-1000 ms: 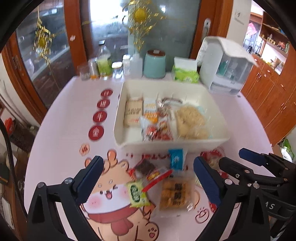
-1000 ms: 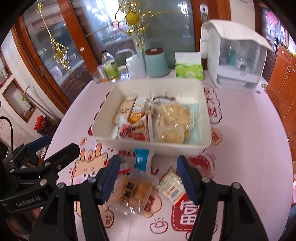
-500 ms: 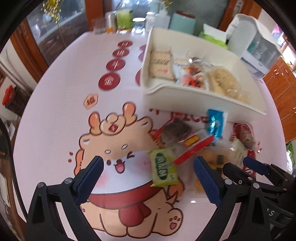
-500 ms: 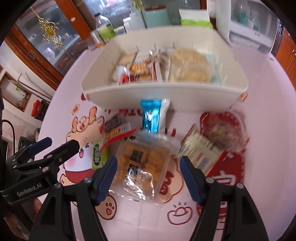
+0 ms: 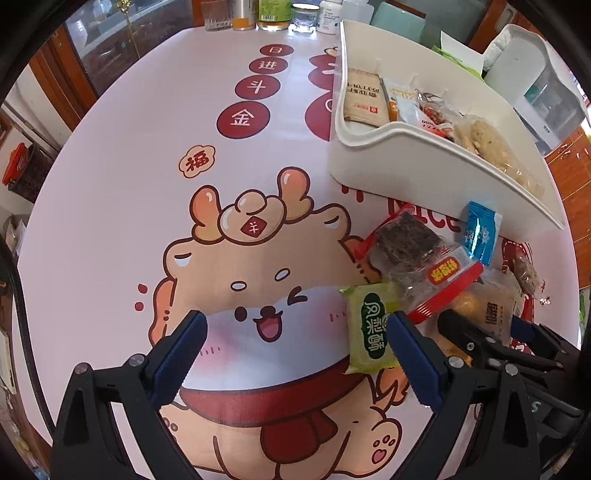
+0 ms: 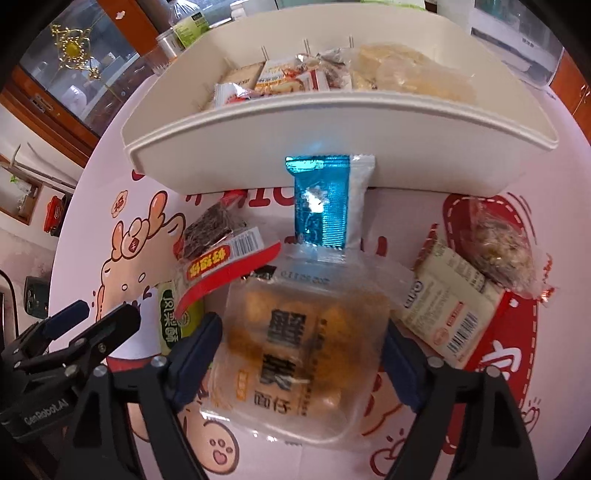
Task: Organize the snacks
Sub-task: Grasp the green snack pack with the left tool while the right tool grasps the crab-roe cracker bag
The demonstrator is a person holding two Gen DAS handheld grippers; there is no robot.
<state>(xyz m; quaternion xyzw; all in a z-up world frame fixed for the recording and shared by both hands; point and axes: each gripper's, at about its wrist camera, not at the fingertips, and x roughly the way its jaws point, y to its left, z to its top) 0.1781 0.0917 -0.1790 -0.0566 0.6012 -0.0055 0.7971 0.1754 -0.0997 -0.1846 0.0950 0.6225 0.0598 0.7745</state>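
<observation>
table: pink cartoon-print cloth (image 5: 110,184) | behind: wood-framed glass cabinet (image 6: 74,74) with gold ornament (image 6: 72,46) | far edge: bottles and jars (image 5: 273,14) | right: white appliance (image 5: 535,85), wooden cupboards (image 5: 576,147)

Loose snack packets (image 6: 295,343) lie flat, overlapping, beside a white bin (image 6: 332,147) that holds more snacks (image 6: 406,74).

Spread left tool (image 5: 295,345) beside green snack packet (image 5: 371,328)

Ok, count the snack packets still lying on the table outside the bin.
6: green packet, dark bar packet, blue packet, clear biscuit bag, beige packet, clear round-snack packet. More may hide beneath.
</observation>
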